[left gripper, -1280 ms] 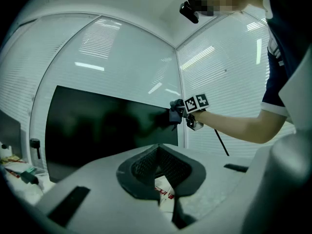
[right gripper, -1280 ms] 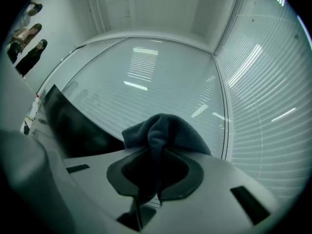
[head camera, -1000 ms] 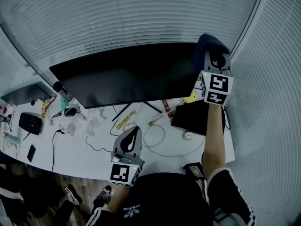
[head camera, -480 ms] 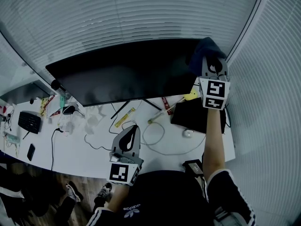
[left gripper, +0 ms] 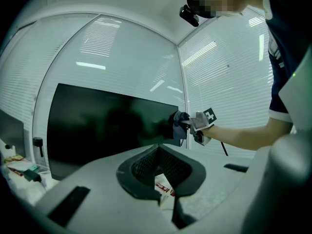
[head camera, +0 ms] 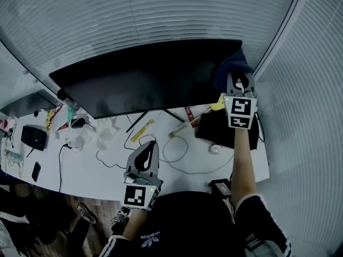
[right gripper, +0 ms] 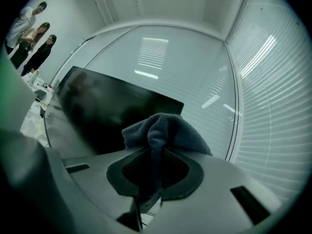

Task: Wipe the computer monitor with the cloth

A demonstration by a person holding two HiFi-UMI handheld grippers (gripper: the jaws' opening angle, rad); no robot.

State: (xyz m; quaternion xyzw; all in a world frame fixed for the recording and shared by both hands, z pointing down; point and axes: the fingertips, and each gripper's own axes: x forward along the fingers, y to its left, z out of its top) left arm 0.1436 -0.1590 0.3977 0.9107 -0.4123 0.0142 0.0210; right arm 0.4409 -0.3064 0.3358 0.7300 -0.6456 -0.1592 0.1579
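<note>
Downward along the monitor's (head camera: pixel 144 84) right edge is where the cloth (head camera: pixel 229 68) has travelled over the last second, from the top corner to roughly mid-height. That reads as one wiping stroke on the right margin, with the wide dark screen to its left not yet covered. At the far left of the white desk (head camera: pixel 80 167) lie a keyboard (head camera: pixel 34 138) and a phone (head camera: pixel 35 173), with what may be a second screen (head camera: pixel 27 105) behind them, though that corner is too dim to be sure. Next come crumpled wrappers and a loose cable (head camera: pixel 182 155) trailing under the monitor stand. The left gripper (head camera: pixel 148 150) hangs low over the desk's near edge, well apart from the screen, its jaws drawn together on nothing. Further right, a flat dark slab (head camera: pixel 217 131) lies below the working arm. The right gripper (head camera: pixel 239 82) has its jaws clamped on a bunched fold of the cloth, which is pressed against the panel. Blinds (head camera: pixel 161 15) close behind the monitor leave little room at the rim.
</note>
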